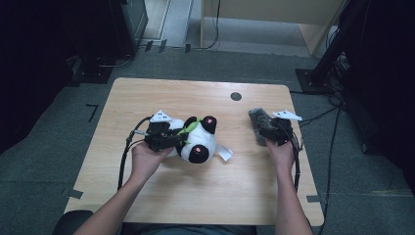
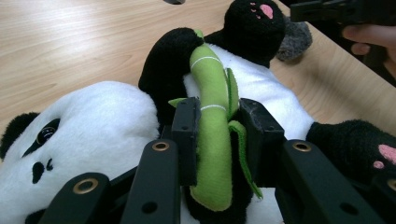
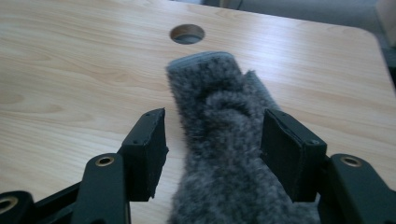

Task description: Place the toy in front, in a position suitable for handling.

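Observation:
A black-and-white panda plush point(image 1: 198, 142) lies on its back at the middle of the wooden table point(image 1: 195, 196), with a white tag point(image 1: 224, 152) at its right. My left gripper point(image 1: 171, 139) comes in from the plush's left. Its jaws point(image 2: 217, 109) are shut on the green bamboo stalk point(image 2: 212, 140) sewn across the panda's chest point(image 2: 261, 93). A grey furry strip point(image 1: 258, 120) lies near the table's right side. My right gripper point(image 1: 268, 132) straddles the near end of the strip point(image 3: 219, 107). The left pad point(image 3: 149, 149) stands clear of the fur, so it is open.
A round cable hole point(image 1: 236, 96) sits in the tabletop behind the strip. The table's right edge point(image 1: 303, 147) runs close to my right hand. Cables trail from both grippers. Dark stands and a wooden cabinet point(image 1: 274, 14) stand on the floor beyond the table.

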`<action>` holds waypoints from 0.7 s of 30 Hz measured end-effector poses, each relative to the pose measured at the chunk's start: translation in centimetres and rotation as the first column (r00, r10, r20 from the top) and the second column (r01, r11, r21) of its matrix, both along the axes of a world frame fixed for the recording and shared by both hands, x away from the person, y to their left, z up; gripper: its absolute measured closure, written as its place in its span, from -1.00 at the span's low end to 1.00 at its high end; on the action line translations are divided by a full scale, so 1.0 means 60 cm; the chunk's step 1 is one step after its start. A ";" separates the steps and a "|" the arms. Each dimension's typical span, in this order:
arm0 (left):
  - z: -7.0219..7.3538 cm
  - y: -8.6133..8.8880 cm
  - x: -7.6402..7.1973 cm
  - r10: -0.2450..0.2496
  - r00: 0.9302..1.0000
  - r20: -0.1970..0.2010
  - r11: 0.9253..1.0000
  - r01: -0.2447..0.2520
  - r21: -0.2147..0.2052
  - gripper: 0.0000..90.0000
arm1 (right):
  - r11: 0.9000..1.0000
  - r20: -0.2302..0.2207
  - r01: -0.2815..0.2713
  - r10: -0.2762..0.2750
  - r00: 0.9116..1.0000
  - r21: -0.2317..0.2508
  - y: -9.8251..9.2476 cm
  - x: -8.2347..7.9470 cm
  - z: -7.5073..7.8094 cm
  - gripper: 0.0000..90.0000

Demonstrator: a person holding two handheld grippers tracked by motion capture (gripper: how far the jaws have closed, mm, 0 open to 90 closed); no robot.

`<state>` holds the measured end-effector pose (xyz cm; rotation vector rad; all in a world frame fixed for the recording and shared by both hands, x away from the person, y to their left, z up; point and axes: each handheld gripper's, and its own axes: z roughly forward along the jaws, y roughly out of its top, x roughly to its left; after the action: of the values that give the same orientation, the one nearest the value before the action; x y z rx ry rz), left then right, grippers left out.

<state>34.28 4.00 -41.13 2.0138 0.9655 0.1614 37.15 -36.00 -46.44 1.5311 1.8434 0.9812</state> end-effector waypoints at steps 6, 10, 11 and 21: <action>-0.014 -0.011 -0.009 -0.015 1.000 -0.007 1.000 0.015 0.005 0.53 | 1.000 -0.022 0.022 -0.022 1.000 -0.013 -0.010 0.020 -0.016 -0.03; -0.022 -0.016 -0.012 -0.023 1.000 0.006 1.000 0.023 0.009 0.51 | 0.999 -0.053 0.022 -0.023 0.998 -0.025 -0.014 0.029 -0.031 0.01; -0.022 -0.015 -0.011 -0.024 1.000 0.006 1.000 0.024 0.009 0.50 | 0.999 -0.060 0.022 -0.024 0.998 -0.032 -0.016 0.031 -0.034 0.02; -0.025 -0.016 -0.010 -0.027 0.999 0.042 1.000 0.026 0.017 0.34 | 0.999 -0.117 0.017 -0.021 0.993 -0.035 -0.024 0.050 -0.062 0.33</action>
<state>33.68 3.01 -42.63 2.0293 0.9133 0.1975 40.17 -37.42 -50.18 1.6131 1.9124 0.8635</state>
